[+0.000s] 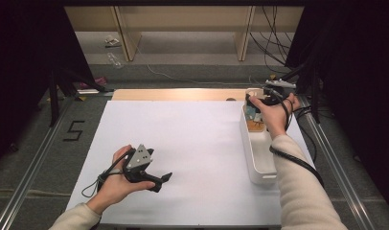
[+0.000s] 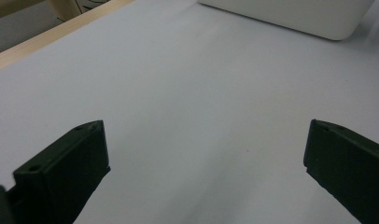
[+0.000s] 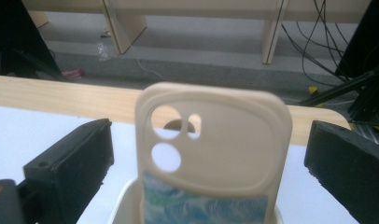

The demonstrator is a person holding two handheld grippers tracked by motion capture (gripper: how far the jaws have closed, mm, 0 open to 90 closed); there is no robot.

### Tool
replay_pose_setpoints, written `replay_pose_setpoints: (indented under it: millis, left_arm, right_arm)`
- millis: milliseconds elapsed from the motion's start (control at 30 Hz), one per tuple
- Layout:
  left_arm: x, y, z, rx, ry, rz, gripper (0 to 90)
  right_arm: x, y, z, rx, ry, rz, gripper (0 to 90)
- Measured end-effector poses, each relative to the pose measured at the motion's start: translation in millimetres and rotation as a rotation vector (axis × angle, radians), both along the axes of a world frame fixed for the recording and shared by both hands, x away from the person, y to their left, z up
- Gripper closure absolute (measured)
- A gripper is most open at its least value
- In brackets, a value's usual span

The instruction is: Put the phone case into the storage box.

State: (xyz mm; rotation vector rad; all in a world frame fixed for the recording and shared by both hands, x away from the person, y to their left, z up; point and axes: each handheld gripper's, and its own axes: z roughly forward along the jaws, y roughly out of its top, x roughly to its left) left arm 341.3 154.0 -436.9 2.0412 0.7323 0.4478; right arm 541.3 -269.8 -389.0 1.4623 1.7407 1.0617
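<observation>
1. White sheeting (image 1: 192, 143) covered the table, with a bare wooden strip (image 1: 178, 94) along its far edge.
2. A white bin (image 1: 259, 158) stood lengthwise near the sheet's right edge.
3. The right gripper (image 1: 254, 101) hovered over the bin's far end; in its own view the jaws stood wide apart, clamped on nothing.
4. A cream phone case (image 3: 213, 154) stood upright between those jaws, its lower part inside the bin, camera cut-outs uppermost. Clear gaps showed on both sides of it; neither jaw touched it.
5. The left gripper (image 1: 165, 178) lay low over the near left part of the sheet, well apart from the bin. Its jaws were spread wide and held nothing.
6. Bare sheet ran unobstructed from the left gripper to the bin's wall (image 2: 290, 16).
7. Other small contents (image 1: 254, 125) lay in the bin's far half; too small to identify.
</observation>
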Motion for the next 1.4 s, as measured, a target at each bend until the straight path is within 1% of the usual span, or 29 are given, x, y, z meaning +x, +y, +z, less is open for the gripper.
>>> replay_pose_setpoints:
  millis: [67, 167, 367, 600, 800, 967, 1400]
  left_arm:
    - [0.0, 0.0, 0.0, -0.002, -0.002, 0.0, 0.0]
    - [0.0, 0.1, -0.1, -0.005, 0.0, 0.001, 0.0]
    - [0.2, 0.6, 0.3, -0.006, 0.0, 0.002, 0.0]
    - [0.1, 0.6, 0.5, -0.009, 0.002, 0.002, 0.0]
    - [0.0, 0.3, 0.4, -0.011, 0.002, 0.003, 0.0]
    - [0.2, 0.5, 0.4, -0.01, 0.002, 0.003, 0.0]
    - [0.2, 0.7, 0.7, -0.011, 0.001, 0.005, 0.0]
  right_arm:
    - [-4.0, -0.8, 0.6, 0.001, -0.009, -0.003, 3.7]
    - [-10.1, -1.1, 2.0, 0.001, -0.008, 0.001, 4.6]
    - [-24.2, -1.3, 4.6, 0.0, -0.008, 0.017, 7.6]
    - [-40.9, -1.1, 5.3, -0.005, -0.027, 0.041, 10.3]
    - [-55.6, 1.8, 6.1, -0.003, -0.04, 0.089, 13.6]
    - [-66.0, 6.7, 7.1, -0.002, -0.056, 0.12, 14.5]
    - [-88.3, 19.8, 6.8, 0.003, -0.074, 0.213, 15.2]
